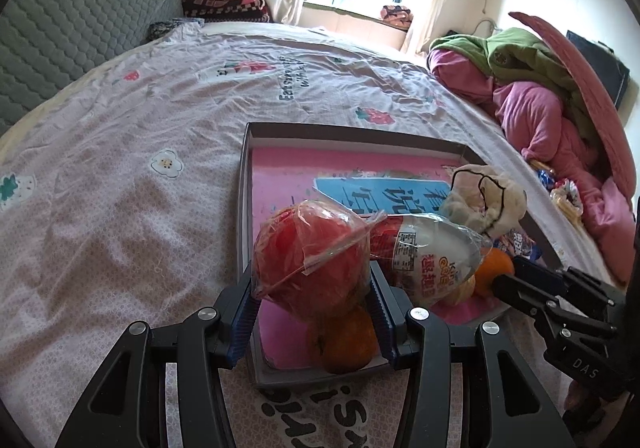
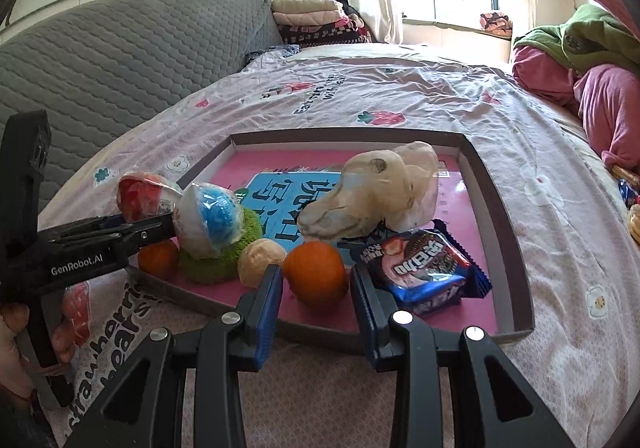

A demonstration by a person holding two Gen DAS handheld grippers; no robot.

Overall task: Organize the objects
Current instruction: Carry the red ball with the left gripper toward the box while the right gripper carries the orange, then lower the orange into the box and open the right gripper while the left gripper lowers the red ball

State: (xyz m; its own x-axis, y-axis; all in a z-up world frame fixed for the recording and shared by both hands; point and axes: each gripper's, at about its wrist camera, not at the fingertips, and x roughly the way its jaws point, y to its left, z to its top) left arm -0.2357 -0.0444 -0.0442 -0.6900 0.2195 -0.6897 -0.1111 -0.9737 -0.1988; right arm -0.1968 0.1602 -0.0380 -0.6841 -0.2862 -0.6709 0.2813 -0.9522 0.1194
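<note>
A shallow grey tray with a pink floor lies on the bed. My left gripper is shut on a red ball in clear wrap, held above an orange in the tray's near corner. My right gripper is shut on a second orange just over the tray floor. A wrapped egg sweet rests on a green fuzzy pad. A white plush toy sits mid-tray.
A beige ball and a blue snack packet also lie in the tray. A quilted grey headboard stands on the left. Pink and green bedding is piled on the right. A hand holds the left gripper's handle.
</note>
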